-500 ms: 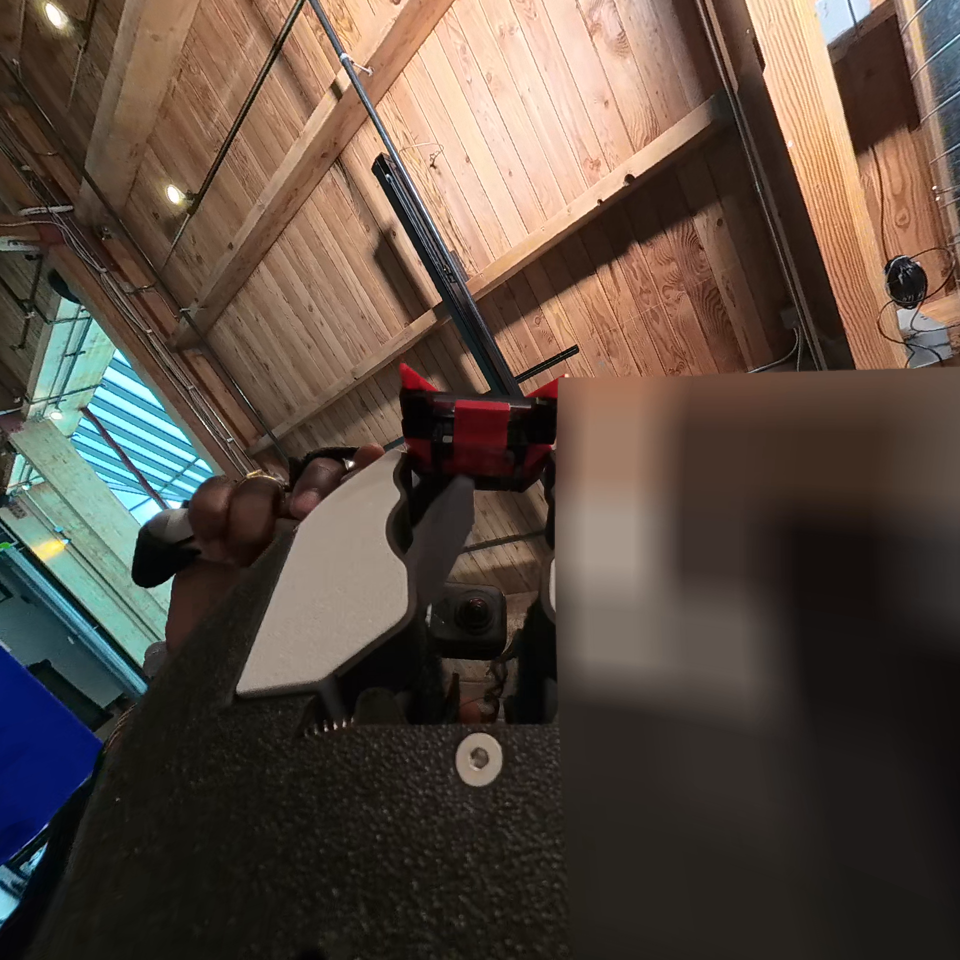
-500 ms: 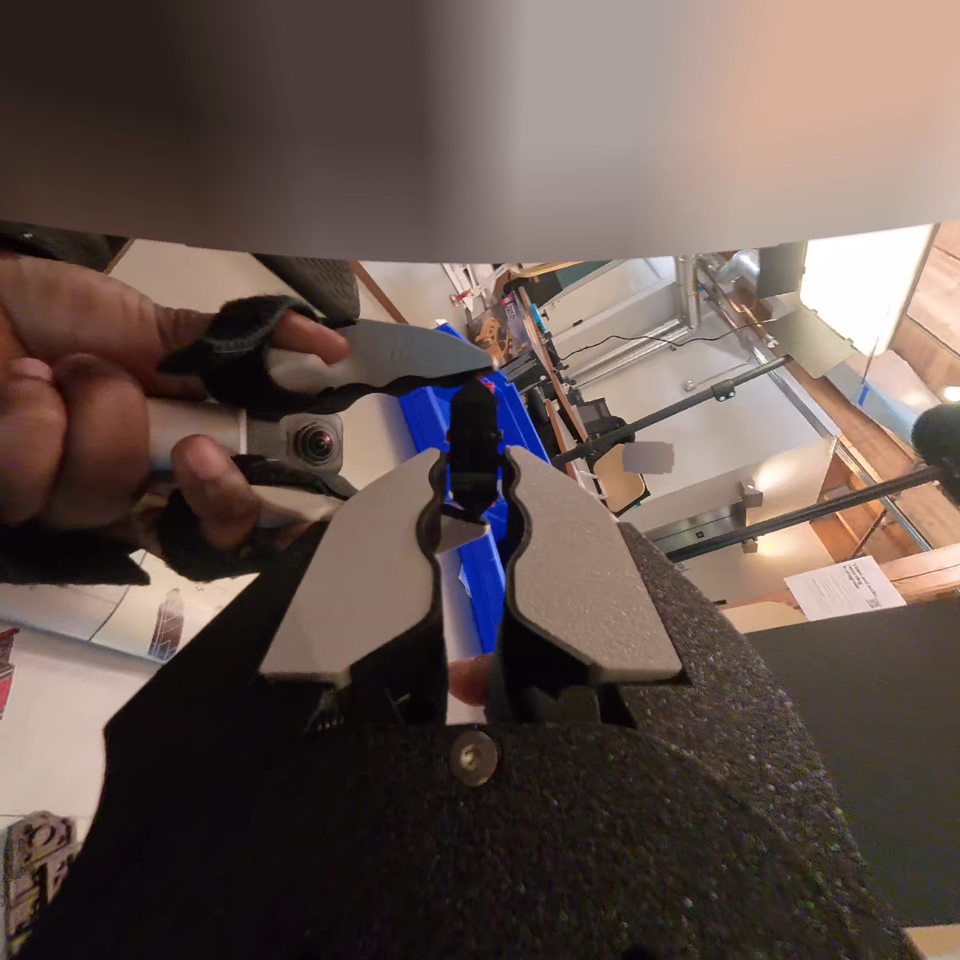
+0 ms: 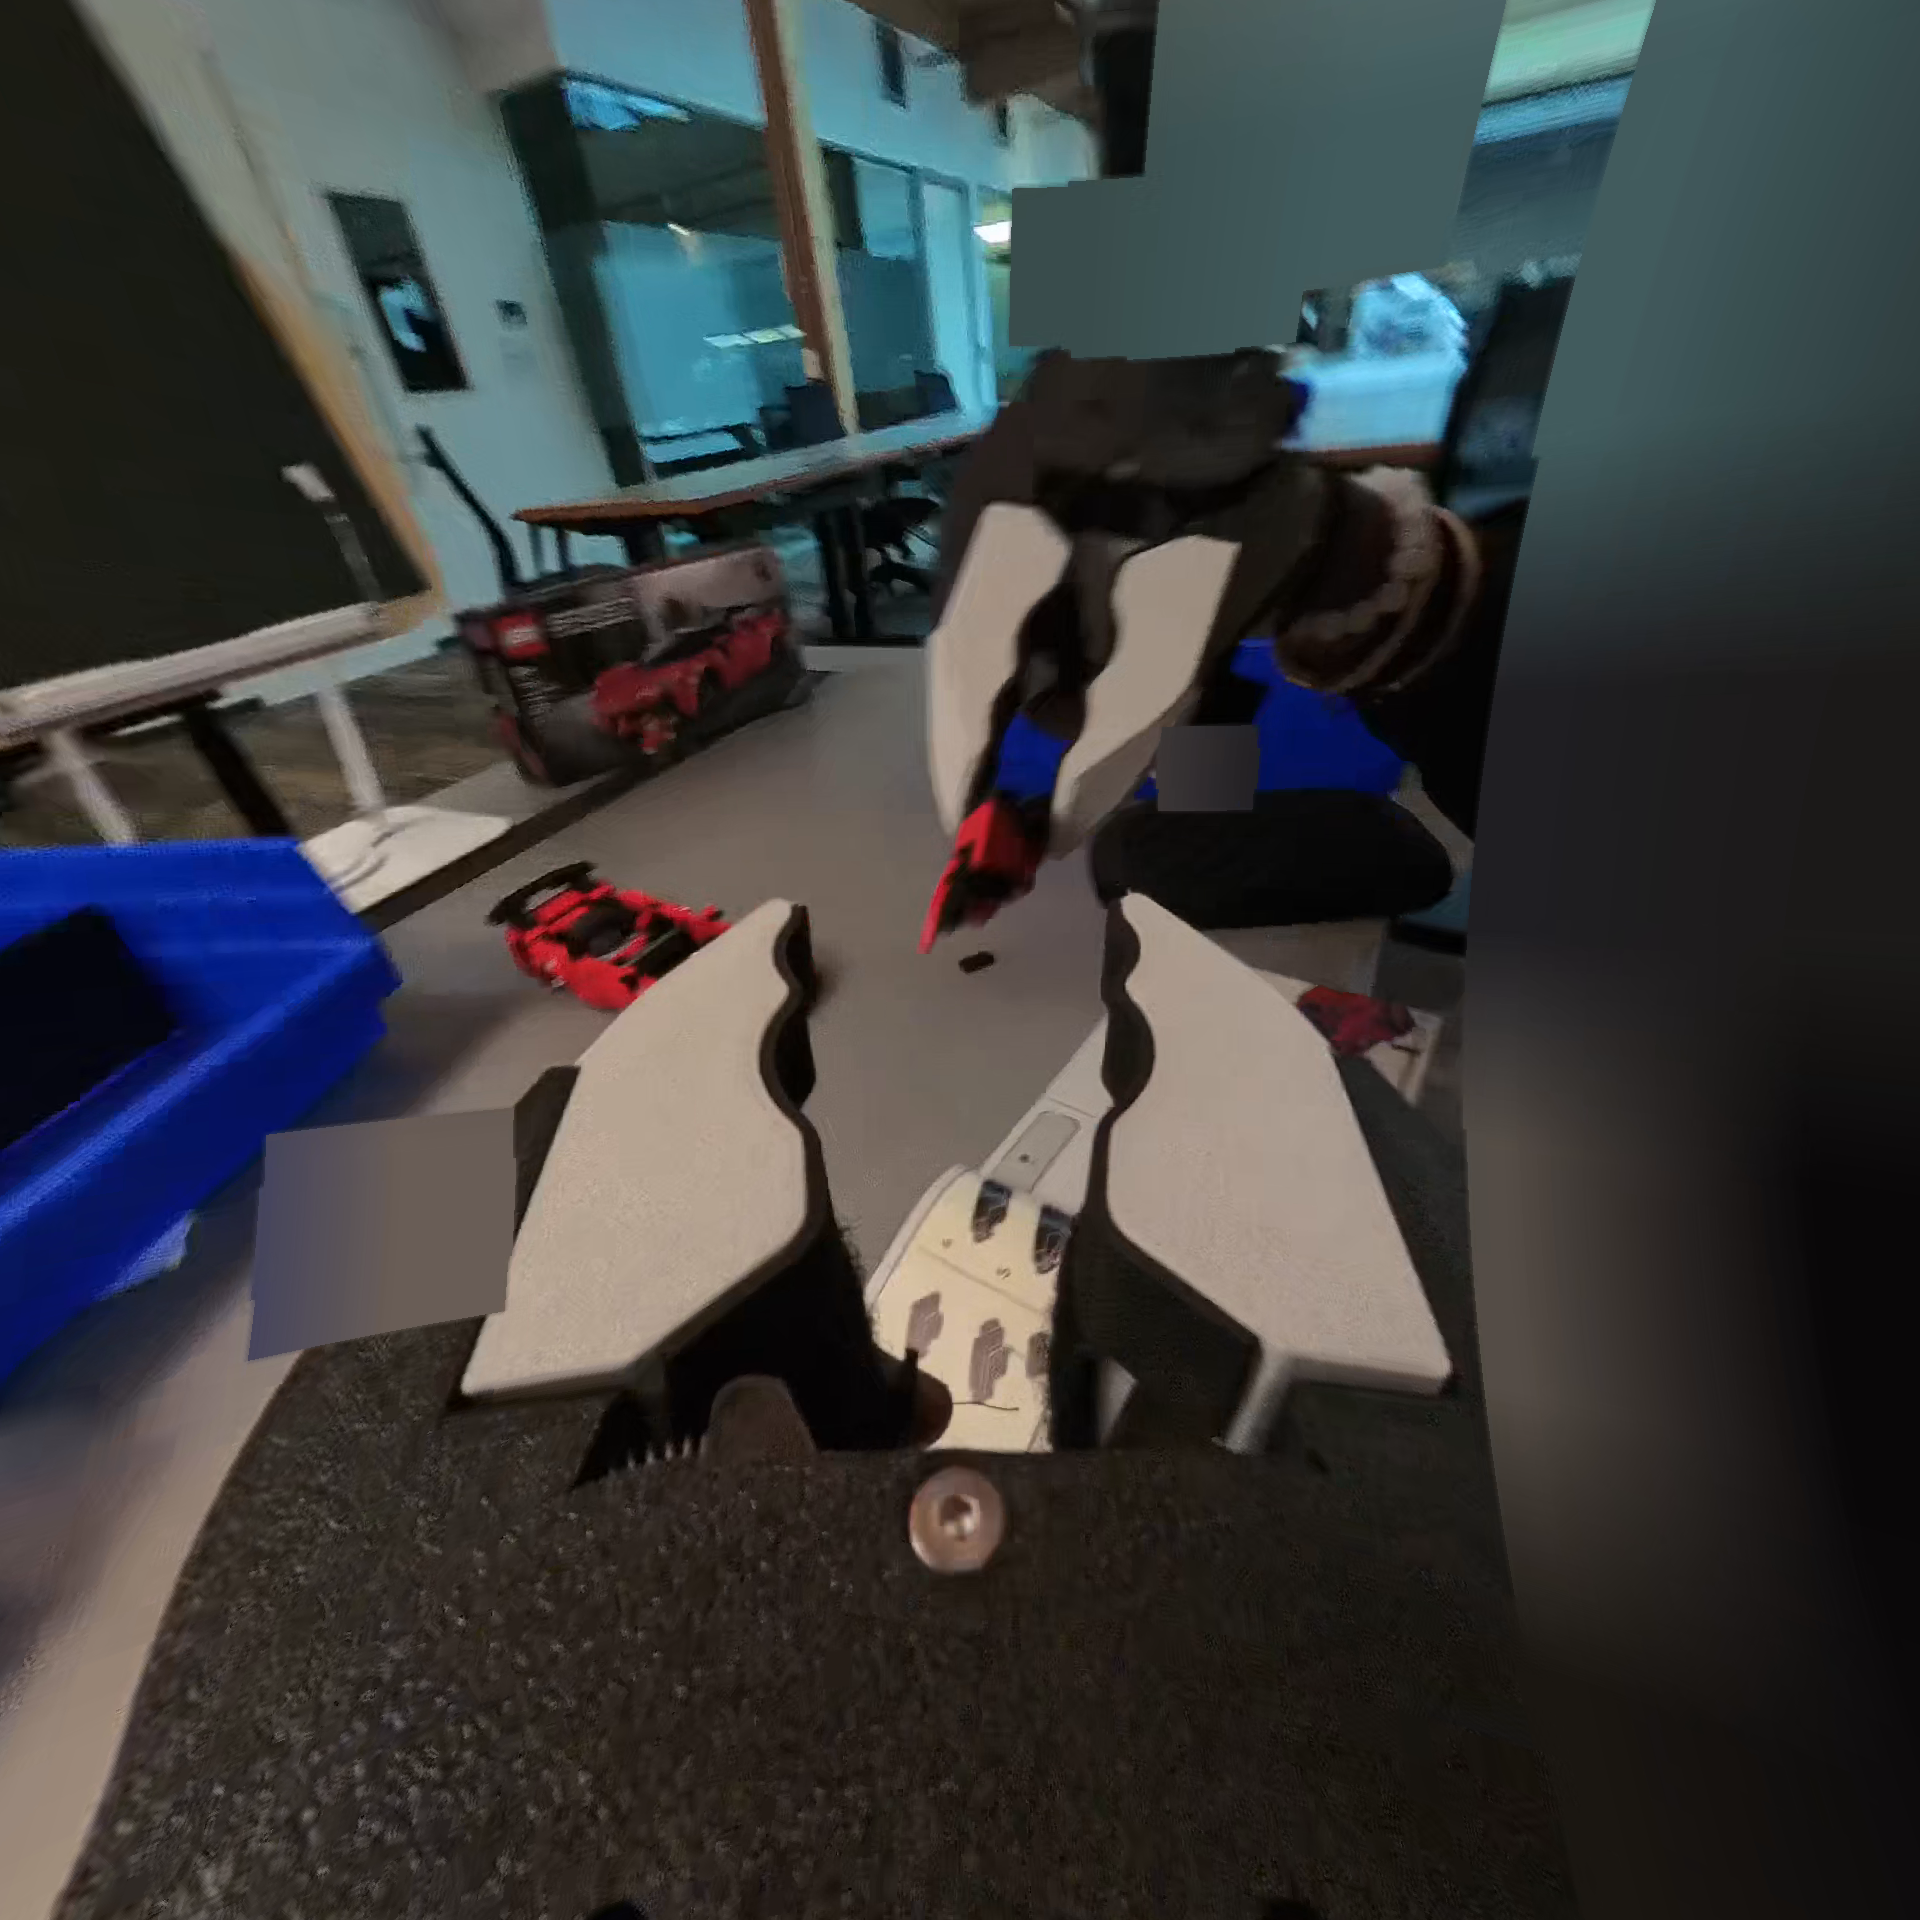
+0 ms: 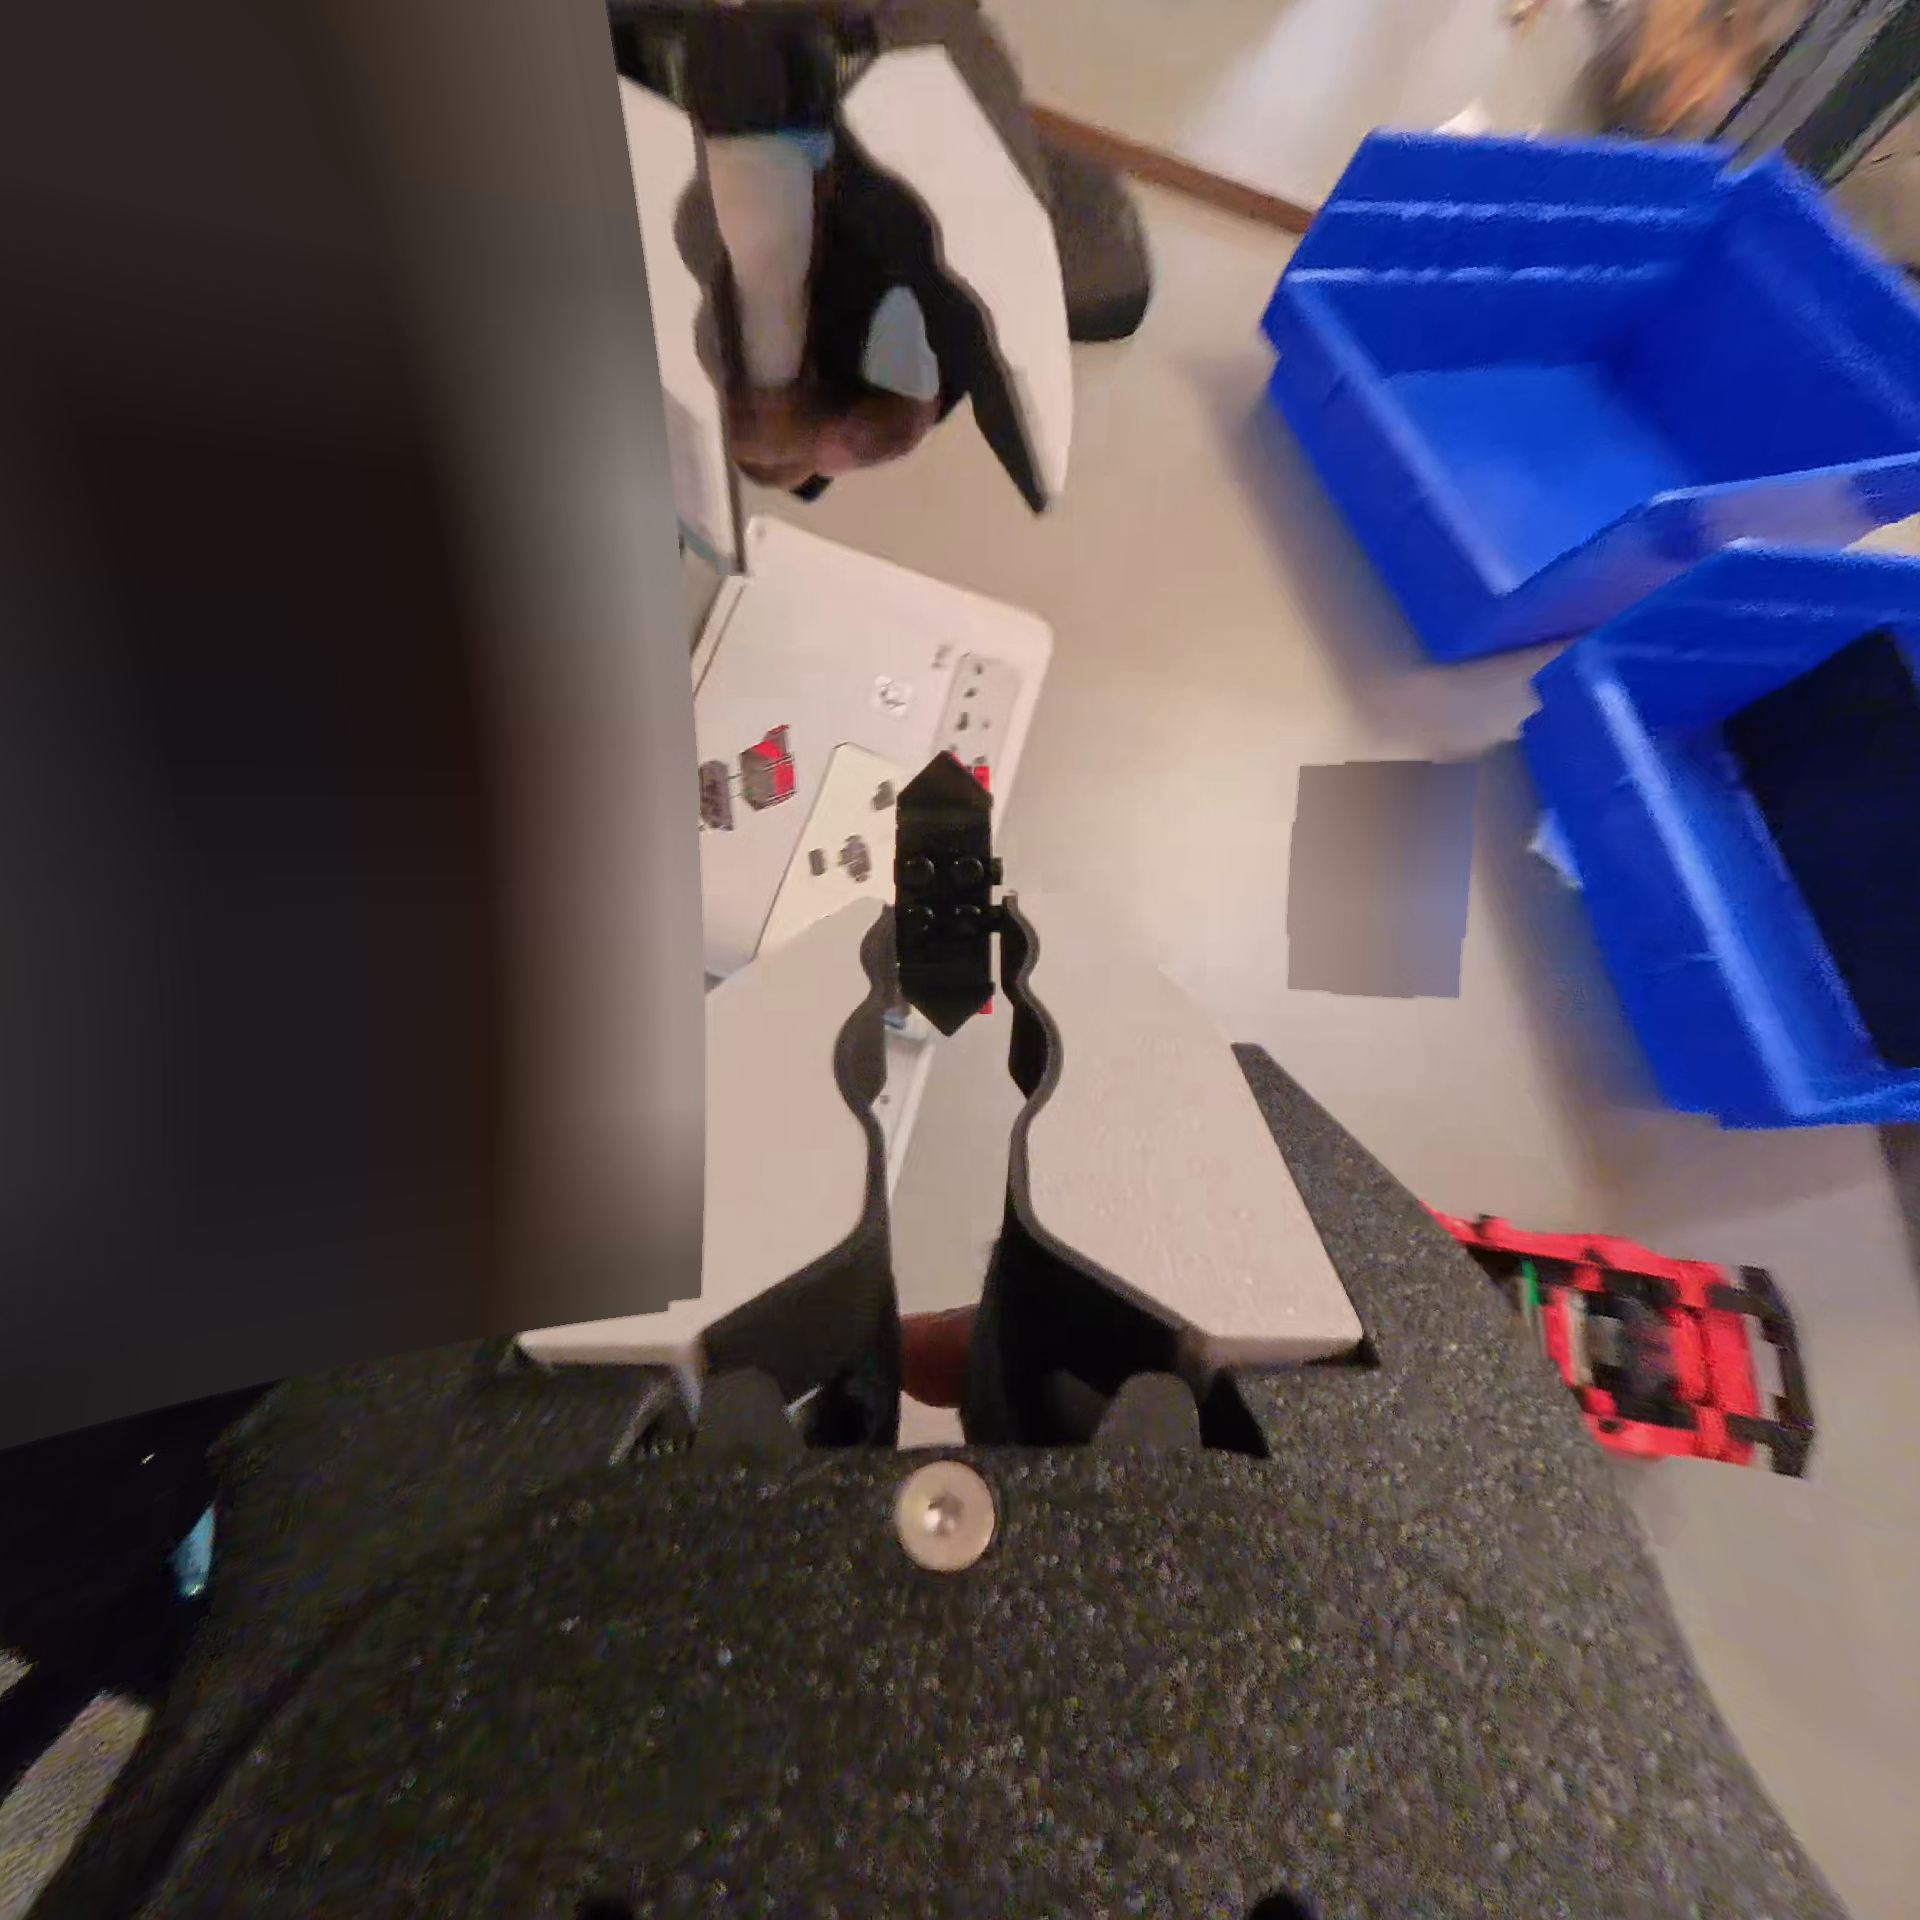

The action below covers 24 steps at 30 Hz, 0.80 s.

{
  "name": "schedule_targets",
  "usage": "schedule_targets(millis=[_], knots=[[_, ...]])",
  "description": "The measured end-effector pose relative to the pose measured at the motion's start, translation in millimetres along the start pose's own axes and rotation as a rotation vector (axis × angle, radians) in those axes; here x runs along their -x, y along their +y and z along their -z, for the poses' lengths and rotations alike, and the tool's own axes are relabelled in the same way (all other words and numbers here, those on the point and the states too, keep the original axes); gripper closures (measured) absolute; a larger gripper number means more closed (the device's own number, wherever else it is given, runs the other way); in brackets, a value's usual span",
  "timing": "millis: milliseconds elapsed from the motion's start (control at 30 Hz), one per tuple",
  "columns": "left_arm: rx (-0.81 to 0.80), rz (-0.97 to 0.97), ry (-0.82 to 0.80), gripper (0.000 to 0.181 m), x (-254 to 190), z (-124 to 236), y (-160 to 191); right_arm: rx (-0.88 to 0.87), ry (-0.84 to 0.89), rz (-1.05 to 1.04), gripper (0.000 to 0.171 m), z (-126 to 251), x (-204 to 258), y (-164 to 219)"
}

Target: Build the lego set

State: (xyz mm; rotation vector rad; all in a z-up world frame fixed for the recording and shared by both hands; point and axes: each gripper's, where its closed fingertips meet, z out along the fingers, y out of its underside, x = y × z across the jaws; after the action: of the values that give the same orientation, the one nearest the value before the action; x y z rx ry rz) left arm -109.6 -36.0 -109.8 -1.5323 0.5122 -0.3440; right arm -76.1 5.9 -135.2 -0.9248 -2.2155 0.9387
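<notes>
Right gripper (image 4: 943, 935) jaws clamped on black-and-red sub-assembly (image 4: 943, 894), held above instruction booklet (image 4: 883, 665). Left gripper (image 3: 956, 997) jaws wide, empty. Red car (image 3: 603, 935) on worktop (image 3: 894, 748), apart. Mid-build; next likely carry piece to car, align studs, press.

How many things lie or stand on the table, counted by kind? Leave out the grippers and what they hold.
Blue bins: 2
Red car model: 1
Set box: 1
Instruction booklet: 1
Small loose black piece: 1
Total: 6
</notes>
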Motion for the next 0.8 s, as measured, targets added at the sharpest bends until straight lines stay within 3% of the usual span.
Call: schedule_targets(millis=[133, 300, 400, 600, 700, 800], knots=[[0.114, -0.044, 0.145, 0.138, -23.7, -28.6, 5.3, 0.038, -0.044, 0.027, 0.152, -6.5, 9.4, 2.7], [0.197, -0.046, 0.186, 0.138, -27.2, -44.4, 23.1, 0.056, -0.094, 0.05, 0.152, -8.7, 21.7, 2.3], [0.217, -0.065, 0.206, 0.148, -30.8, -48.1, 28.6, 0.066, -0.109, 0.057, 0.152, -9.9, 24.6, 2.7], [0.164, -0.065, 0.226, 0.164, -32.5, -46.6, 24.4, 0.023, -0.104, 0.066, 0.15, -7.2, 24.7, -2.6], [0.069, -0.031, 0.24, 0.164, -33.3, -41.8, 13.1, -0.032, -0.091, 0.049, 0.134, -0.5, 23.6, -5.0], [0.025, 0.003, 0.256, 0.164, -35.1, -39.3, 9.3, -0.115, -0.078, 0.062, 0.142, -0.8, 25.2, -9.7]])
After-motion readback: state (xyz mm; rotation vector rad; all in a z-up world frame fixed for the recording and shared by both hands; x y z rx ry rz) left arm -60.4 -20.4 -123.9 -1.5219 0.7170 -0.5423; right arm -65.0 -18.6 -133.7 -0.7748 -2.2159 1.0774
